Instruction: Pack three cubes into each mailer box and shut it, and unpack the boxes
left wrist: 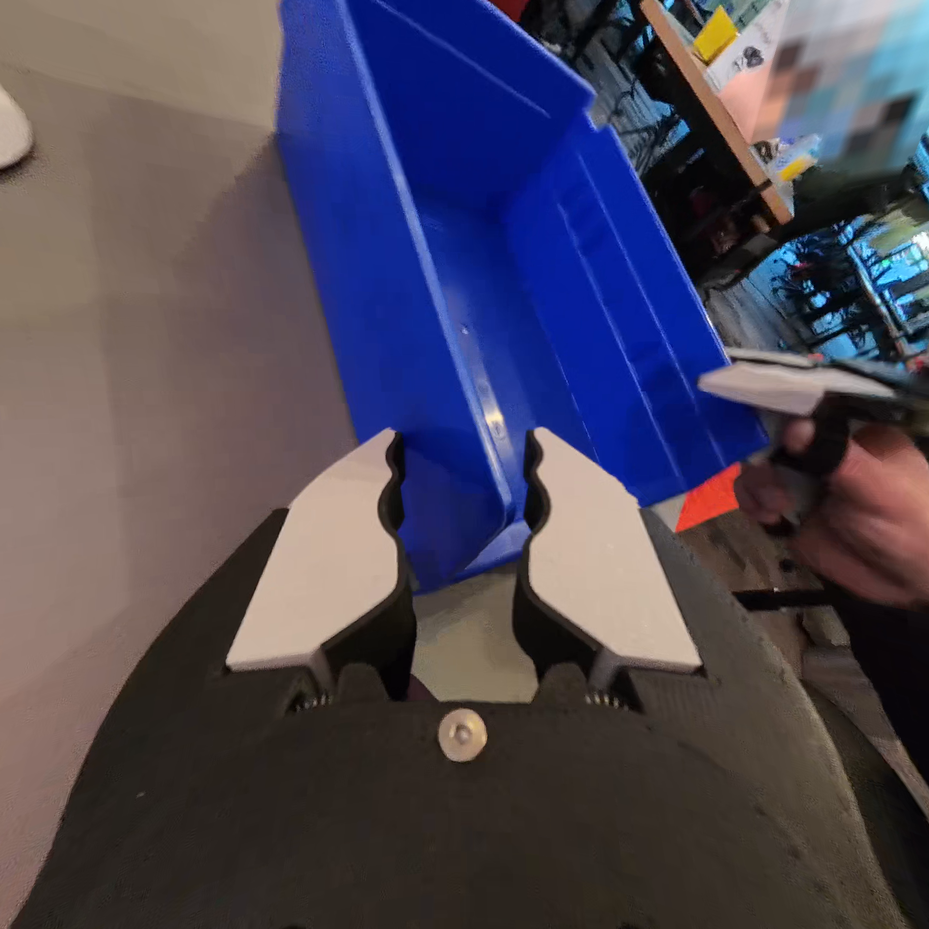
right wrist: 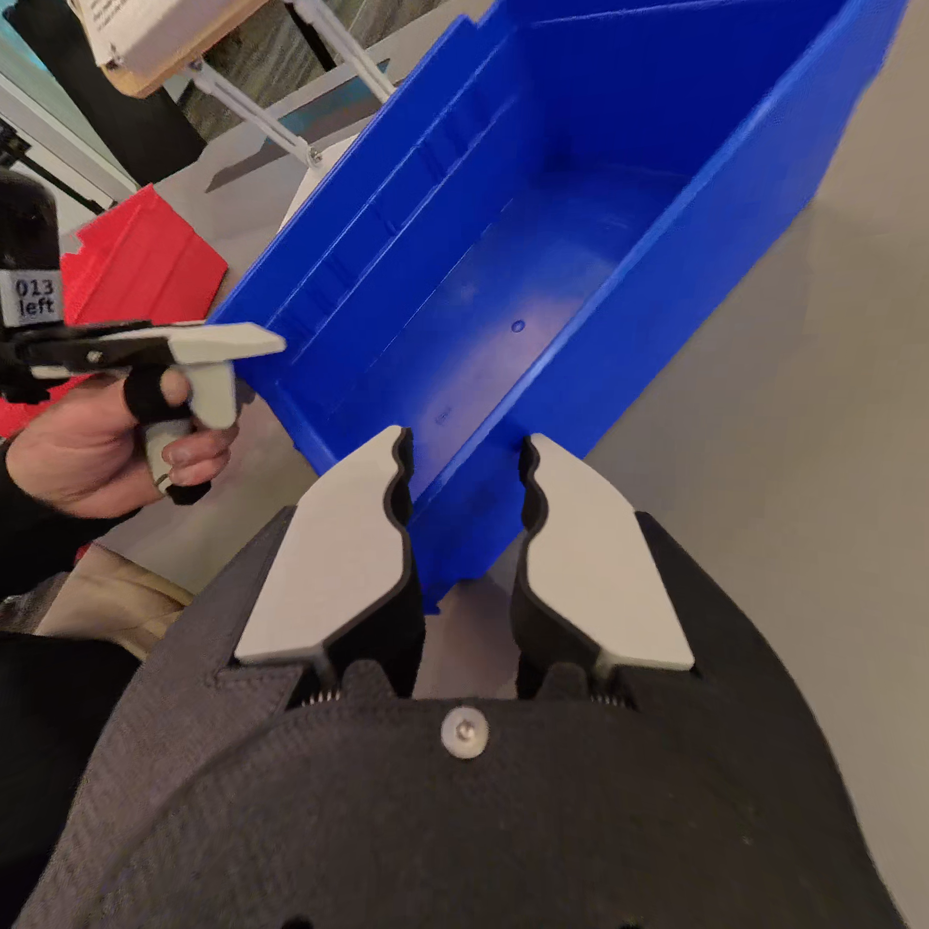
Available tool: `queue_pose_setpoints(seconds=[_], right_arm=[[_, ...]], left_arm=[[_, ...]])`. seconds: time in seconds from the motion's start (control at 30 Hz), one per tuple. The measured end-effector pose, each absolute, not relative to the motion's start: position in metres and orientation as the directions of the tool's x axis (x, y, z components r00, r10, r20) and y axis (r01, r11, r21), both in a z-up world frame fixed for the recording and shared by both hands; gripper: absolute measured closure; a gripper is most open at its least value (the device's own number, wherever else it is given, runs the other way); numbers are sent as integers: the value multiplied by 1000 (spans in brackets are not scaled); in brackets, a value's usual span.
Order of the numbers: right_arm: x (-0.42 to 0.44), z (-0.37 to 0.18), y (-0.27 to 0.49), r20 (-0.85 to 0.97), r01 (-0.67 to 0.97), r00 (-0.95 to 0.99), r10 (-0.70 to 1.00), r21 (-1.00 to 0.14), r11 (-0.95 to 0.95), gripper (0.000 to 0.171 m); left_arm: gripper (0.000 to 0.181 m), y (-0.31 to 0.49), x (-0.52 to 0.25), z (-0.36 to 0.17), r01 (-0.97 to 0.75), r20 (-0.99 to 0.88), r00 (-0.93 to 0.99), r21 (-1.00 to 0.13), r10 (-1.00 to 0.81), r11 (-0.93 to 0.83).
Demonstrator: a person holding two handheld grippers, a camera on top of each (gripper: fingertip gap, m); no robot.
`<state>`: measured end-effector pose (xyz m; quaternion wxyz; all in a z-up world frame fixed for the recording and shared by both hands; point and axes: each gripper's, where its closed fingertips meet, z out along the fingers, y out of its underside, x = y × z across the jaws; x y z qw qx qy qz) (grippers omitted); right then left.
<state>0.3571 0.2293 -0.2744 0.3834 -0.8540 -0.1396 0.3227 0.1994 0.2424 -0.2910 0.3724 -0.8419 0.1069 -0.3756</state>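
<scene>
A blue plastic storage bin (left wrist: 452,281) sits on the grey worktop (left wrist: 151,352), nothing visible inside. The left claw (left wrist: 462,447) and right claw (right wrist: 465,452) hover spread over its near corners, gripping nothing. A red bin (right wrist: 146,261), possibly on the worktop's far edge, lies beside it. No cubes or mailer boxes show.

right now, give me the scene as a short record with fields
surface: grey table
blue bin: open-topped, nothing visible inside
red bin: beyond the blue bin, on the left gripper's side, partly hidden
left gripper: open, holding nothing, at the blue bin's near end
right gripper: open, holding nothing, at the near end too
cubes, mailer boxes: not in view
</scene>
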Motion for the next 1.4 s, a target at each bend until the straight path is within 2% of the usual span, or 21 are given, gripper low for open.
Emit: queue_pose_setpoints(seconds=[0.03, 0.2, 0.27, 0.4, 0.43, 0.5, 0.63, 0.67, 0.73, 0.83, 0.93, 1.07, 1.17, 1.27, 1.3, 1.33, 1.4], right_arm=[[365, -274, 237, -439, -4, 754, 488, -746, -666, 135], [398, -275, 270, -437, 34, 755, 489, -719, -694, 152], [407, -275, 279, -423, 65, 755, 500, -711, -701, 154], [425, -276, 296, -400, 112, 767, 502, -687, -718, 157], [429, -276, 300, -390, 117, 773, 501, -688, -716, 157], [436, -277, 305, -398, 112, 777, 488, -675, -729, 147], [437, -266, 307, -383, 101, 782, 492, -701, -706, 128], [439, -265, 307, -351, 115, 798, 490, -710, -695, 122], [442, -260, 306, -285, 148, 823, 491, -727, -671, 120], [439, -246, 305, -188, 189, 848, 495, -766, -615, 118], [437, -241, 302, -106, 247, 865, 490, -761, -600, 112], [440, -251, 300, -57, 293, 877, 477, -723, -625, 112], [448, -265, 300, -31, 313, 890, 455, -686, -657, 115], [449, -276, 298, -56, 309, 888, 456, -660, -684, 125], [449, -276, 297, -62, 305, 888, 455, -662, -685, 129], [450, -277, 297, -50, 311, 890, 453, -658, -685, 129], [452, -278, 295, -30, 334, 888, 459, -643, -689, 136]], left_arm=[[132, 239, 207, -290, 86, 552, 687, -708, -473, -701], [118, 226, 240, -284, 88, 606, 626, -680, -491, -728], [113, 223, 250, -282, 66, 628, 600, -656, -496, -752], [116, 226, 267, -282, 33, 635, 563, -657, -529, -754], [110, 228, 272, -280, 42, 655, 536, -652, -533, -757], [96, 229, 276, -274, 54, 685, 494, -639, -535, -767], [88, 219, 250, -248, 58, 623, 504, -715, -598, -697], [89, 213, 236, -237, 66, 604, 511, -737, -612, -672], [90, 202, 199, -213, 61, 526, 561, -797, -639, -601], [91, 190, 113, -185, -6, 319, 747, -874, -583, -486], [91, 177, -14, -175, -120, 54, 938, -876, -342, -467], [92, 129, -185, -186, -129, -185, 982, -794, 34, -594], [94, 89, -264, -220, -29, -222, 957, -715, 187, -699], [102, 69, -282, -261, 94, -115, 968, -651, 221, -753], [112, 67, -287, -270, 103, -117, 966, -649, 232, -754], [131, 68, -288, -275, 104, -112, 966, -661, 235, -743], [143, 69, -285, -290, 133, -72, 970, -642, 231, -755]])
